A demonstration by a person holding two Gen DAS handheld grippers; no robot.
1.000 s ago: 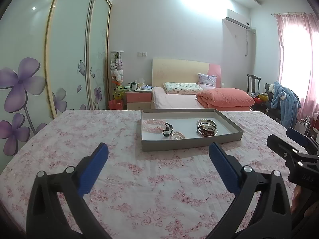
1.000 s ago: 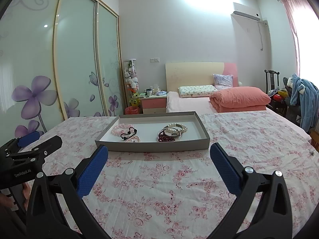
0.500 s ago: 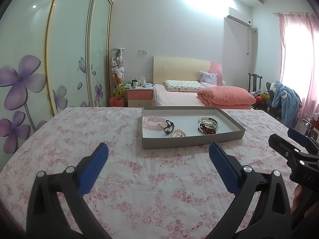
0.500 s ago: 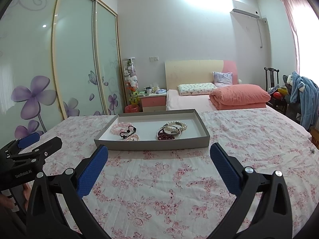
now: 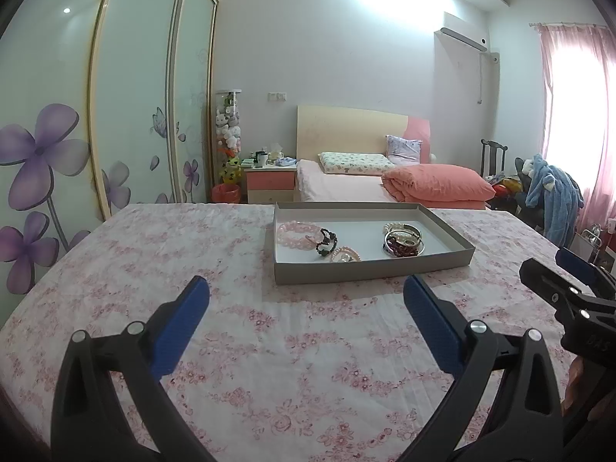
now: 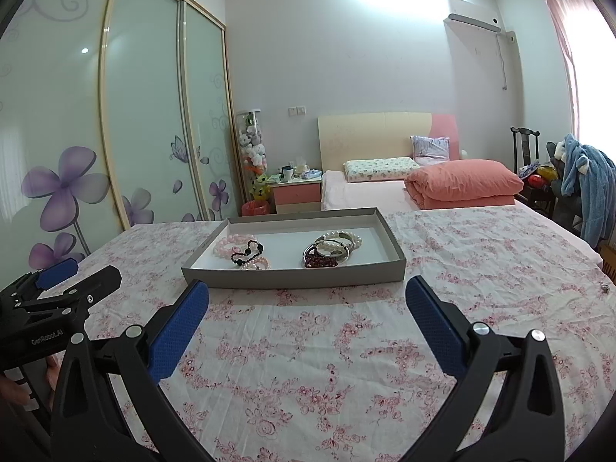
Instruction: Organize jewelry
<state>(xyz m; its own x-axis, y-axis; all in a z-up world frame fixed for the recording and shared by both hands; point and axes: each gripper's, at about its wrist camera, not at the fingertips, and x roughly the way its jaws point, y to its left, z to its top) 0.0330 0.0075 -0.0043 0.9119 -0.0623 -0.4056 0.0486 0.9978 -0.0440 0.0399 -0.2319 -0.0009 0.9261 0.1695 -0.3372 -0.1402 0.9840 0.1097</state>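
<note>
nearest the lenses, the left tool (image 5: 306,292) and the right tool (image 6: 308,294) both stood spread wide with nothing between their blue pads, hanging over the flowered sheet (image 6: 346,346) that covered the worktop, well short of the jewelry. in the right wrist view the left tool (image 6: 57,288) showed at the lower left edge, and in the left wrist view the right tool (image 5: 558,281) showed at the right edge, so the two sat side by side at about the same depth. ahead of both lay the shallow grey tray (image 6: 292,279), its long axis running across the view, its near wall facing the tools. from the right tool the tray lay almost straight ahead, a little left of centre; from the left tool the tray (image 5: 369,269) lay ahead and off to the right. by that reading the right tool looked the better lined up, though neither was plainly closer. inside the tray, toward its left end, a pink bead bracelet (image 6: 231,246) touched a black bead bracelet (image 6: 248,252), with a small pearly bracelet (image 6: 256,265) just beside them nearer the front wall. toward the right end, a dark red bead string (image 6: 321,261) lay tangled with a silver bangle (image 6: 335,252) and a white pearl bracelet (image 6: 340,236), overlapping so that their order in the pile could not be told. beyond the tray stood a bed with an orange quilt (image 6: 462,183).
</note>
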